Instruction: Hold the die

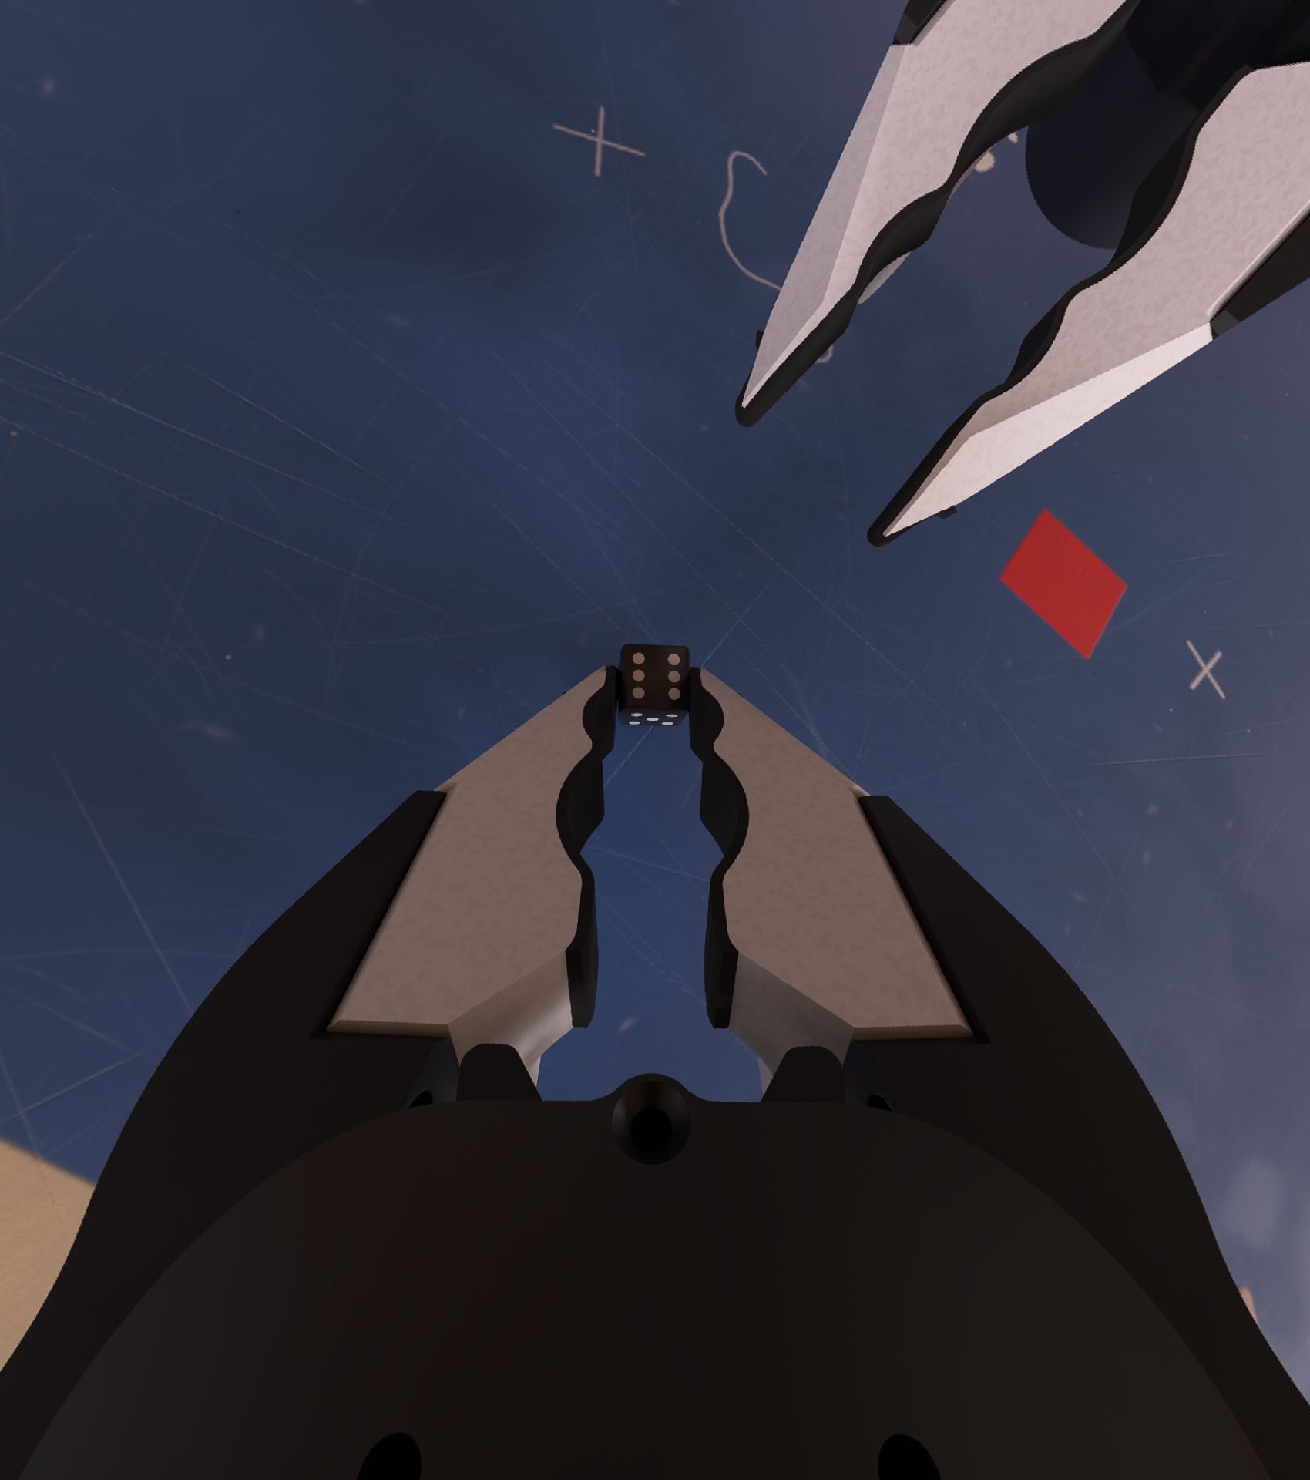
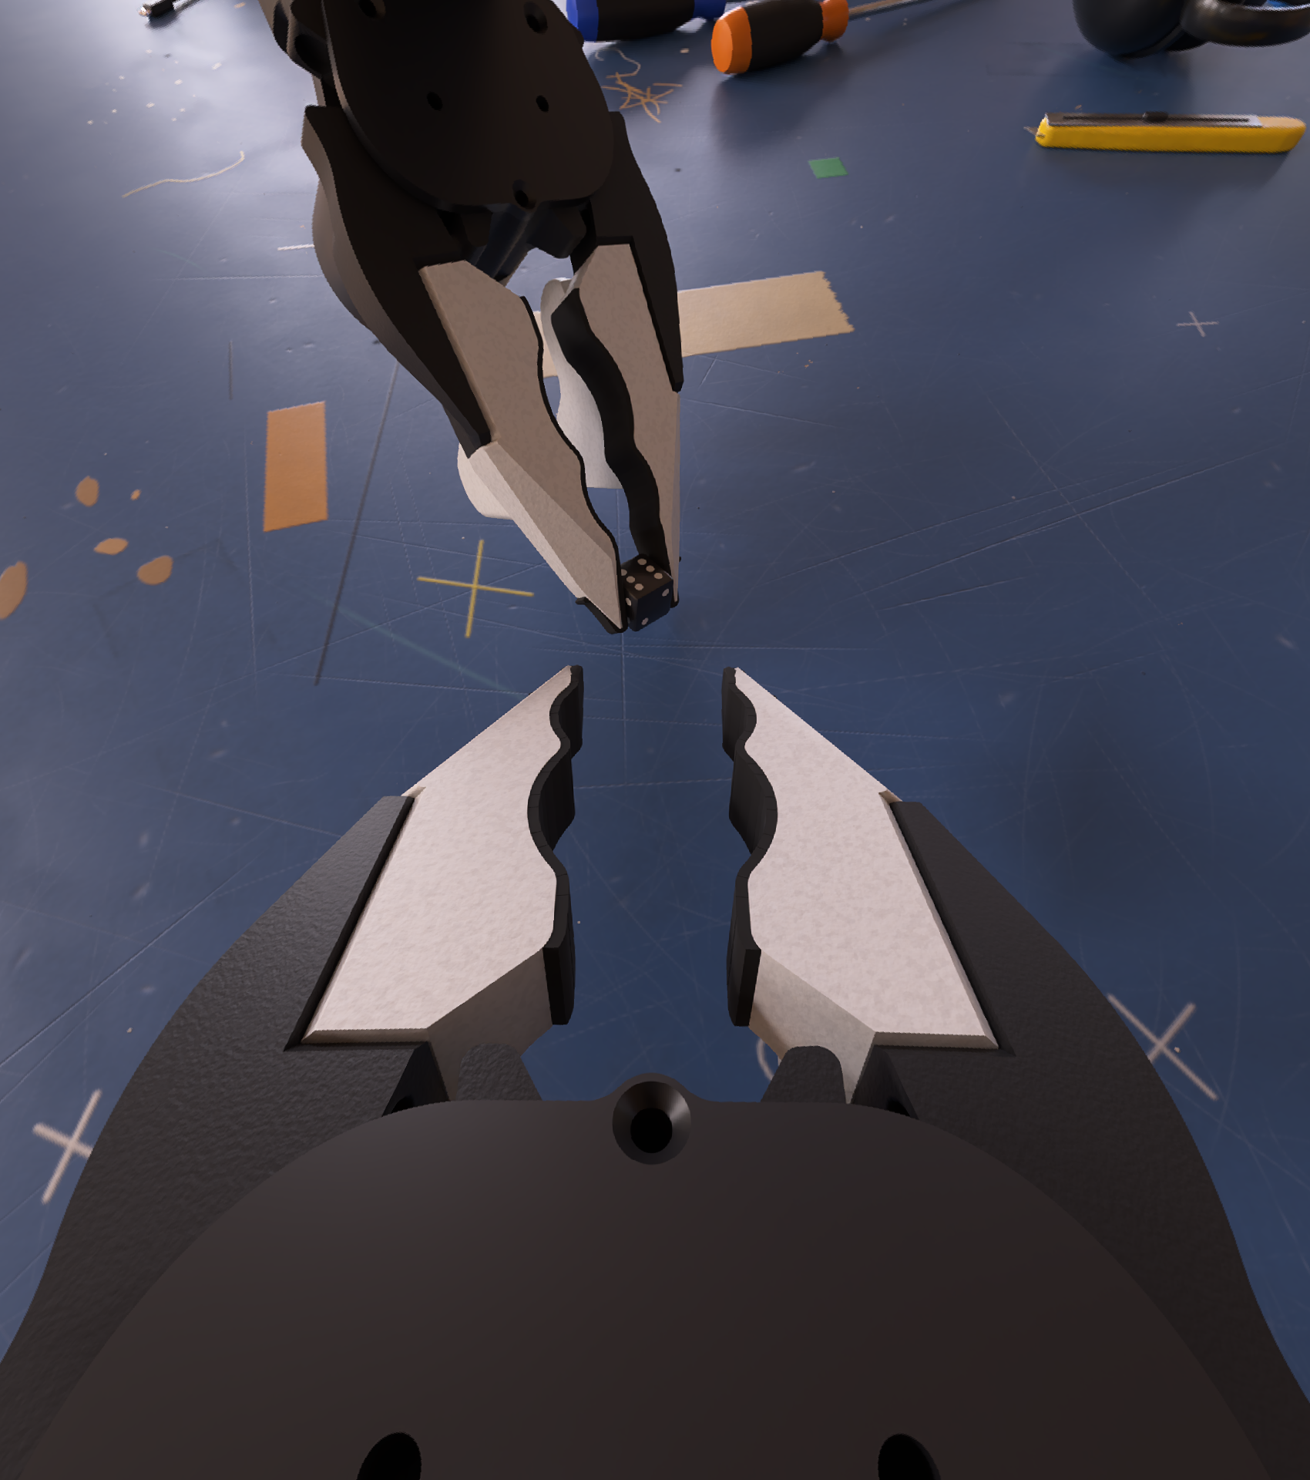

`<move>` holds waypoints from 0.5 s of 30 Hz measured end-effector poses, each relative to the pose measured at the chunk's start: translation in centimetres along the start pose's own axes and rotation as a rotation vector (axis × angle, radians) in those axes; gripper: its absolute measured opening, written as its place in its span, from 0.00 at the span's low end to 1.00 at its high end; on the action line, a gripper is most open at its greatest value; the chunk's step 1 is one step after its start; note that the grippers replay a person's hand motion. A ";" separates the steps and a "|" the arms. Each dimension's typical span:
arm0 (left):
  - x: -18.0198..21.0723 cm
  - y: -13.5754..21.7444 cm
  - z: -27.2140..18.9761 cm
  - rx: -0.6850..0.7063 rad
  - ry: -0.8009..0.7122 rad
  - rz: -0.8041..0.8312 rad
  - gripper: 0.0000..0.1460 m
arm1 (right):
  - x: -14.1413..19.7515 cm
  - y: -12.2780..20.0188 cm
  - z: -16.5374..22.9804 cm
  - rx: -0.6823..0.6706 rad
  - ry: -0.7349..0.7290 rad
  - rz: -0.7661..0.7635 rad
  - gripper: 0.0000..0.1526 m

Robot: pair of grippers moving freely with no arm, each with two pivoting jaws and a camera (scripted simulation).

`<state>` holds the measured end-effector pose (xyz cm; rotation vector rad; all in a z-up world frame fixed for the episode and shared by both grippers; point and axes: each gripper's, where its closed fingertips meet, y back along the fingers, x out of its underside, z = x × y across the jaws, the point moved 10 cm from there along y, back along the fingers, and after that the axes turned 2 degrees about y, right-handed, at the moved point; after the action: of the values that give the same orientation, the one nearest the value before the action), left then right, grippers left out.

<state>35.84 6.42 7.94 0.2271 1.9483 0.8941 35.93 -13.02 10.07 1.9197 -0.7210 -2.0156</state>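
Gripping now: left gripper point(image 1: 652, 690), its fingertips point(image 1: 602, 681) pinched on the die, which sits at the very end of the jaws.
Die point(image 1: 653, 685): small black cube with pale dots; the six-dot face looks back at the left wrist camera, a three-dot face beneath it.
Die's place: between the tips, over the scratched blue mat point(image 1: 235, 480); whether it touches the mat cannot be told.
Right gripper point(image 2: 652, 677): jaws apart, holding nothing, pointed at the die, tips just short of it.
Nearby: red patch point(image 1: 1063, 583), chalk crosses.
Farther off: tan tape strip point(image 2: 764, 311), yellow utility knife point(image 2: 1169, 133), orange-handled screwdriver point(image 2: 780, 32).
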 end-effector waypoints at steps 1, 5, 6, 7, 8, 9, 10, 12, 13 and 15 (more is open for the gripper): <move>0.0 0.0 0.0 0.000 0.000 0.000 0.12 | 0.0 0.0 0.0 0.000 0.000 0.001 0.23; 0.0 0.0 0.0 -0.001 -0.001 0.000 0.12 | 0.0 0.0 0.0 0.000 -0.001 0.002 0.23; 0.0 0.0 0.0 -0.001 -0.001 0.000 0.12 | 0.0 -0.1 0.0 0.000 -0.001 0.003 0.23; 0.0 0.0 0.0 -0.001 -0.001 0.000 0.12 | 0.1 -0.1 0.0 -0.001 -0.001 0.003 0.23; 0.0 0.0 0.0 -0.001 -0.001 0.000 0.12 | 0.1 -0.1 0.0 -0.001 -0.002 0.003 0.23; 0.0 0.0 0.0 -0.001 -0.001 0.000 0.12 | 0.1 -0.1 0.0 -0.002 -0.002 0.004 0.23; 0.0 0.0 0.0 -0.001 -0.001 0.000 0.12 | 0.1 -0.1 0.0 -0.002 -0.003 0.004 0.23; 0.0 0.0 0.0 0.000 -0.001 0.000 0.12 | 0.1 -0.1 0.0 -0.002 -0.003 0.005 0.23; 0.0 0.0 0.0 0.000 0.000 0.000 0.12 | 0.1 -0.1 0.0 -0.002 -0.003 0.005 0.23; 0.0 0.0 0.0 0.000 0.000 0.000 0.12 | 0.1 -0.1 0.0 -0.003 -0.004 0.005 0.23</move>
<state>35.84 6.42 7.96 0.2272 1.9478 0.8944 35.97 -12.99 9.94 1.9115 -0.7223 -2.0169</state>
